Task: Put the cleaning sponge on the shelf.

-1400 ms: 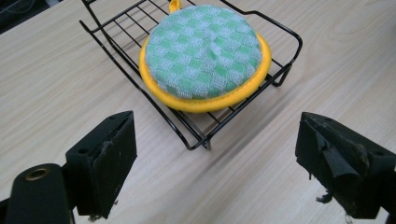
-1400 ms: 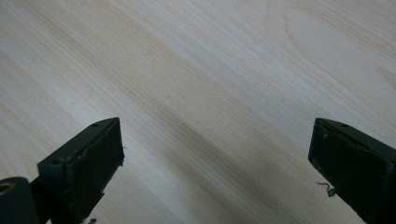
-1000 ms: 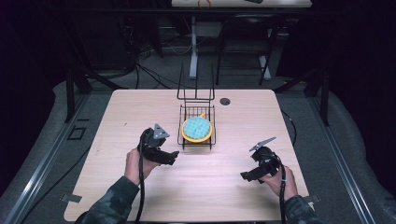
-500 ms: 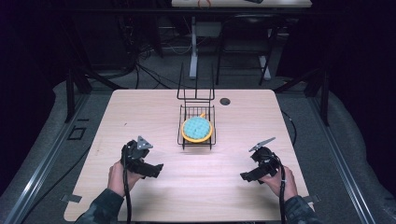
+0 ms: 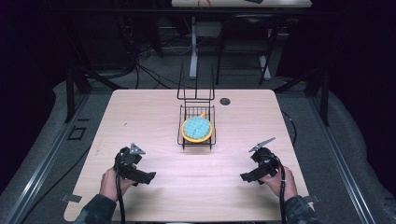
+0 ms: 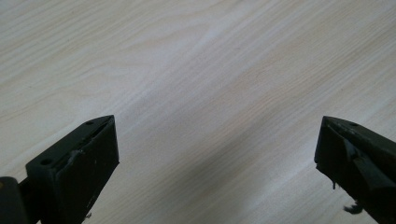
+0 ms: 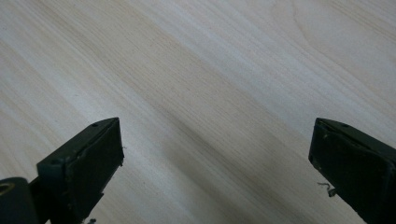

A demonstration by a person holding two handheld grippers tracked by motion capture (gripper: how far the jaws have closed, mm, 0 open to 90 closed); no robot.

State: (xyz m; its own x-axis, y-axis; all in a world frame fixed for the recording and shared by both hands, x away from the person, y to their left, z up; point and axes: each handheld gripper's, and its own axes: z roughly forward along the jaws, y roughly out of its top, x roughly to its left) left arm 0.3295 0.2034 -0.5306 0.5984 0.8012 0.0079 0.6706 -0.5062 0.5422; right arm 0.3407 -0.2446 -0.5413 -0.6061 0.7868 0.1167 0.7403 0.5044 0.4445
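Note:
A black wire basket (image 5: 196, 140) stands at the middle of the wooden table (image 5: 154, 116). In it lies an orange plate (image 5: 208, 136) with a round teal waffle-textured item (image 5: 196, 126) on top. My left gripper (image 5: 145, 178) rests low over the table's front left, held by a hand, jaws wide apart over bare wood (image 6: 210, 93). At the front right a hand holds my right gripper (image 5: 246, 177), also open over bare wood (image 7: 210, 93). Nothing is between either pair of jaws. Both grippers are well apart from the basket.
A small dark round hole (image 5: 225, 101) sits in the tabletop behind the basket. The basket's tall wire handle (image 5: 195, 86) rises at its back. Beyond the table are dark floor, cables and table legs (image 5: 193, 51).
My left gripper has drawn back from beside the basket toward the table's front left. The right gripper has stayed in place.

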